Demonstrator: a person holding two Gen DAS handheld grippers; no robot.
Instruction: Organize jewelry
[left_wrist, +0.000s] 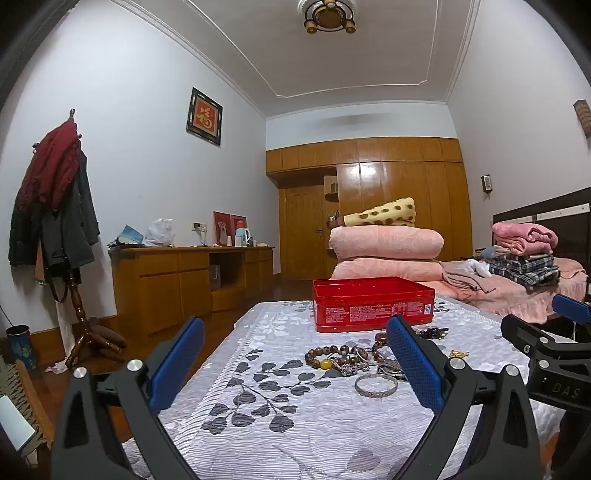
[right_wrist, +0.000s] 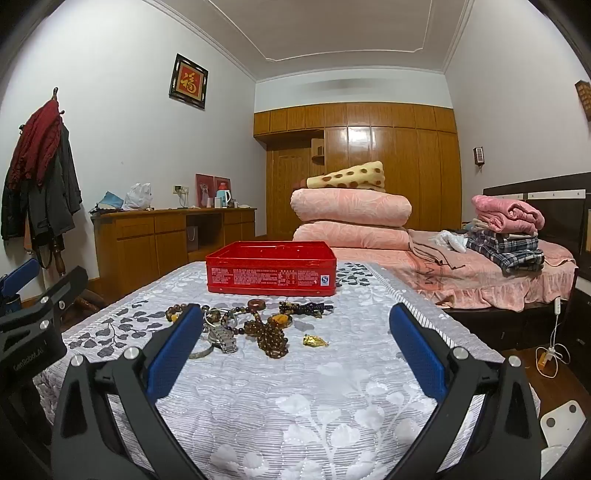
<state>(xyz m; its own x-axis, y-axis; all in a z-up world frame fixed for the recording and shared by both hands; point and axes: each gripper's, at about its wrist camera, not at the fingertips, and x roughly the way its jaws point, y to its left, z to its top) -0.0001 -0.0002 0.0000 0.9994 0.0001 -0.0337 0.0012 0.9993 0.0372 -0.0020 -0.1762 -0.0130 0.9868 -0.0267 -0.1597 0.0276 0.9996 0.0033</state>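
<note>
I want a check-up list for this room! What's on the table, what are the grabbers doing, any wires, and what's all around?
Surface: grey leaf-patterned quilted cover, flat.
Job's things: open red tin at the far end; beaded bracelets, silver bangle, metal watch and gold trinket heaped loose in front of it.
Clutter: nothing seen besides the jewelry.
Grippers: left gripper and right gripper both open and empty, short of the heap.
Cables: white cord on the floor by the bed.
Surroundings: stacked pink quilts, folded clothes, coat rack, wooden cabinet.
</note>
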